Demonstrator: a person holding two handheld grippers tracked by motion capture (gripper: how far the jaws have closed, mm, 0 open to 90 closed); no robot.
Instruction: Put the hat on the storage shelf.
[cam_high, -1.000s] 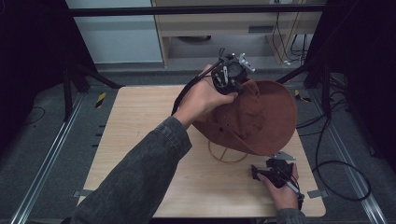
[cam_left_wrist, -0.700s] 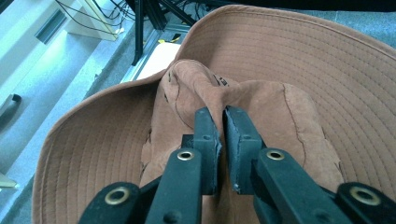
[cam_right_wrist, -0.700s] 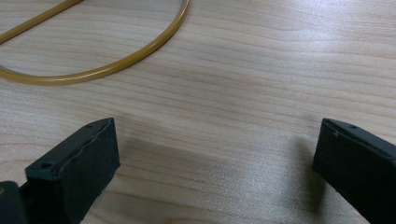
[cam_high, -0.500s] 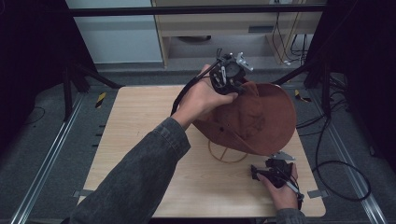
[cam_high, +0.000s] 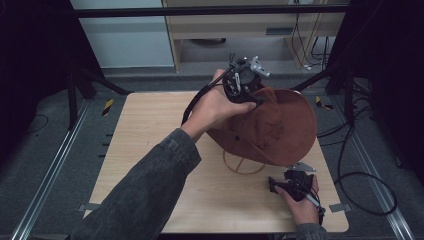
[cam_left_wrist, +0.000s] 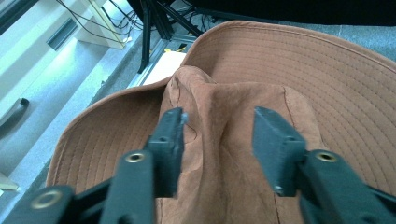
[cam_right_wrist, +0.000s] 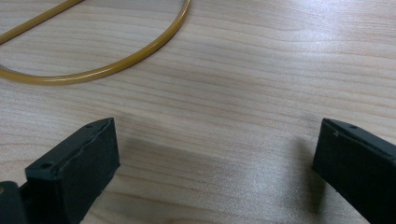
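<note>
The right gripper (cam_high: 281, 186) sits near the table's (cam_high: 150, 150) 5 o'clock edge, jaws spread wide, holding nothing. The brown hat (cam_high: 272, 127) sits just past it, toward 12 o'clock. The left gripper (cam_left_wrist: 218, 140) has just been opening over the hat's crown, pads off the cloth.
</note>
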